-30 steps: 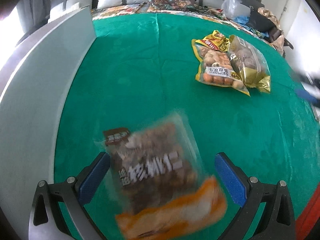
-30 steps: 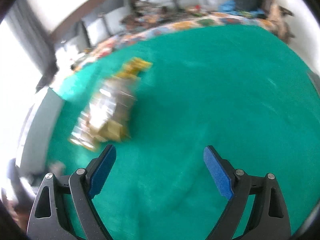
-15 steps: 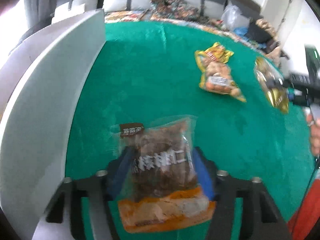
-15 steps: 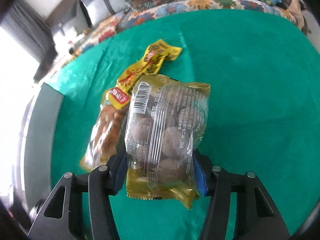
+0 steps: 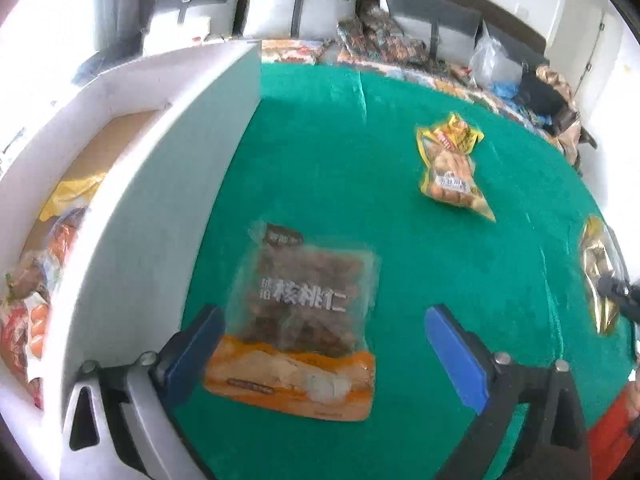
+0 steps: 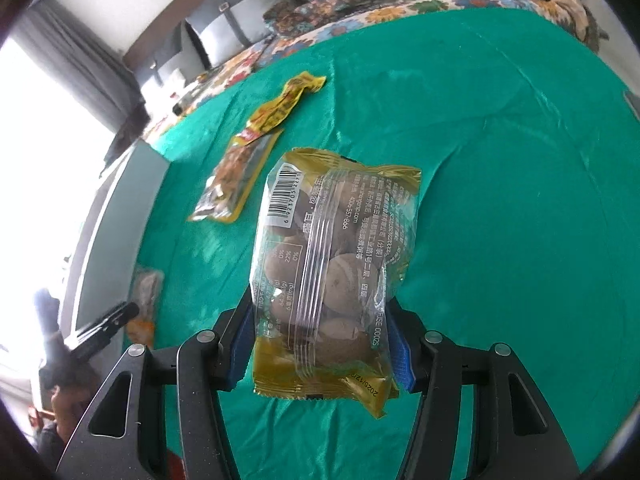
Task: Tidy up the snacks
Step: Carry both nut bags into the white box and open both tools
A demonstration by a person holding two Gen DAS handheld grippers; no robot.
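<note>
The gold-edged clear packet of round brown cakes (image 6: 328,276) hangs above the green cloth-covered table (image 6: 500,200), pinched at its lower half between the blue pads of the right gripper (image 6: 322,344), barcode side facing the camera; in the left wrist view the same packet shows at the far right edge; the clear walnut-kernel pouch with an orange bottom band (image 5: 300,320) lies flat on the cloth between the blue fingers of the left gripper (image 5: 320,354), whose jaws are opening and stand spread wide, the left pad just beside the pouch's lower left corner, though touch cannot be told, and the right pad well clear of it; further off on the cloth lies a yellow-trimmed bag of orange-brown nuts (image 5: 450,170), apart from both other packets; along the left side of the table stands a white open-topped box (image 5: 132,208) with a brown floor, holding several orange and yellow snack bags (image 5: 44,264); beyond the table sit grey storage bins (image 5: 304,8) and a floral fabric (image 6: 360,28).
</note>
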